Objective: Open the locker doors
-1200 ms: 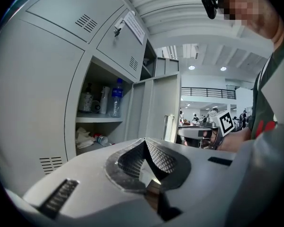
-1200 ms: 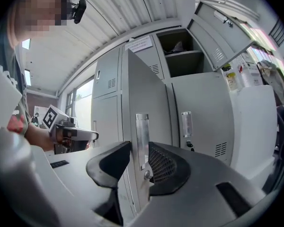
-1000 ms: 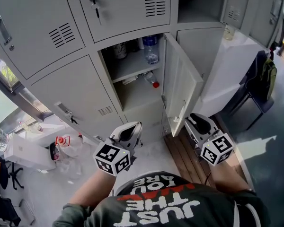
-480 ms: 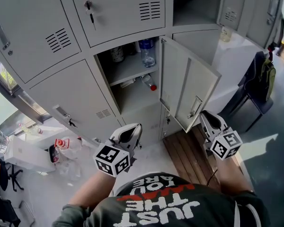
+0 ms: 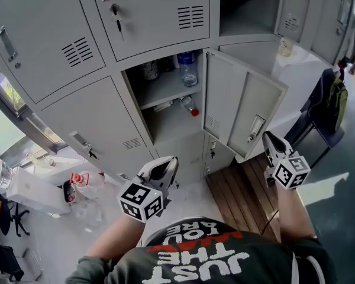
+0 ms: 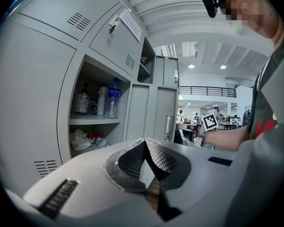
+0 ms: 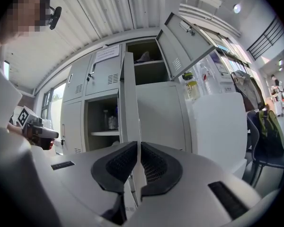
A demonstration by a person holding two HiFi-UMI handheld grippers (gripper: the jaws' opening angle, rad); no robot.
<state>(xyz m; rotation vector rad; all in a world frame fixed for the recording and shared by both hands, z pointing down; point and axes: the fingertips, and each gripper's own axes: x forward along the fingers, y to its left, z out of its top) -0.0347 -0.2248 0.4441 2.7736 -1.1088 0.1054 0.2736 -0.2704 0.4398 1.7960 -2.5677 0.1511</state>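
The grey locker wall fills the head view. The middle locker's door (image 5: 242,102) stands swung out to the right, its handle (image 5: 255,126) near the free edge. Inside are a shelf and a water bottle (image 5: 187,67). My right gripper (image 5: 266,135) hovers just right of that free edge, apart from it. Its jaws have just been closing and are now shut with nothing between them (image 7: 137,144); the door's edge (image 7: 128,93) lines up beyond the slit. My left gripper (image 5: 170,161) hangs in front of the lower lockers, shut and empty (image 6: 144,142).
The upper right locker (image 5: 248,5) is open too. The upper middle door (image 5: 148,13) with a key and the left doors (image 5: 89,123) are closed. Wooden boards (image 5: 242,188) lie below, a chair with a backpack (image 5: 331,105) stands right, and bottles (image 5: 83,182) lie left.
The middle locker door has swung further open to the right. My right gripper moved right alongside it while its jaws closed. The left gripper stayed put.
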